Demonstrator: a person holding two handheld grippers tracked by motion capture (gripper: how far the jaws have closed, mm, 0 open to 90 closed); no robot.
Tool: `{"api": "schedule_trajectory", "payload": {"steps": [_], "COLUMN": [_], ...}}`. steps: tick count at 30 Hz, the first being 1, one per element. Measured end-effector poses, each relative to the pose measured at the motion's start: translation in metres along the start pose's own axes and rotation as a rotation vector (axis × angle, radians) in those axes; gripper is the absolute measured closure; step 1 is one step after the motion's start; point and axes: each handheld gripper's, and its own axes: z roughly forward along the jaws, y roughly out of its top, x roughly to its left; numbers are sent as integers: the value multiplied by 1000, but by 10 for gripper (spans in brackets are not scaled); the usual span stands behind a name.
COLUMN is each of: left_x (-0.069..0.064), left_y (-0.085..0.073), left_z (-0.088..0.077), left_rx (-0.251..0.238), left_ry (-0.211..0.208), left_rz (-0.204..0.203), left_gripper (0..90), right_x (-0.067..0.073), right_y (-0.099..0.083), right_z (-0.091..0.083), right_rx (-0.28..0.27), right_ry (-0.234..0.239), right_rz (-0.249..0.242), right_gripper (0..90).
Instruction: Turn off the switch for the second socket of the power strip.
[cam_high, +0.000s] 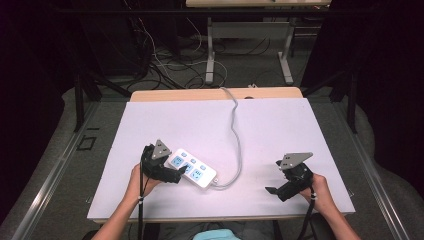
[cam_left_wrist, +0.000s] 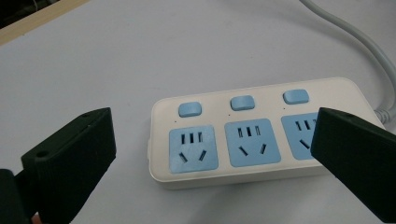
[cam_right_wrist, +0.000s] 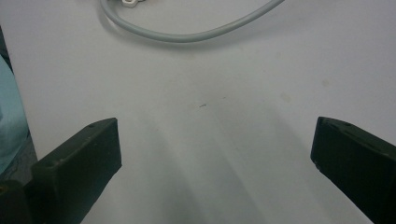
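Note:
A white power strip (cam_high: 194, 170) with three blue sockets and three blue switches lies flat on the white table top (cam_high: 270, 125), left of centre near the front. Its grey cable (cam_high: 235, 125) loops from its right end and runs to the far edge. My left gripper (cam_high: 178, 173) is open at the strip's left end, its tips over the strip. In the left gripper view the open gripper (cam_left_wrist: 212, 130) has its wide black jaws flanking the power strip (cam_left_wrist: 252, 135), with nothing pinched. My right gripper (cam_high: 278, 188) stands open at the front right; it (cam_right_wrist: 215, 135) faces bare table, with the cable (cam_right_wrist: 187, 35) beyond.
The table's wooden far edge (cam_high: 215, 94) shows behind the white top. Past it, on the floor, lie tangled cables (cam_high: 165, 65) and the legs of another table (cam_high: 210, 60). A light blue garment (cam_high: 215, 235) sits at the near edge between the forearms.

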Motion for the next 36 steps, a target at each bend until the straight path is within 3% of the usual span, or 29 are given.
{"api": "schedule_trajectory", "payload": {"steps": [10, 36], "left_x": [1, 8], "left_y": [-11, -60], "left_z": [-11, -45], "left_rx": [8, -5], "left_ry": [4, 48], "left_rz": [11, 8], "left_gripper": [1, 1], "right_x": [0, 0], "right_y": [0, 0], "right_z": [-1, 0], "right_rx": [-7, 3], "right_ry": [9, 11], "right_rz": [-10, -7], "right_gripper": [13, 13]}}
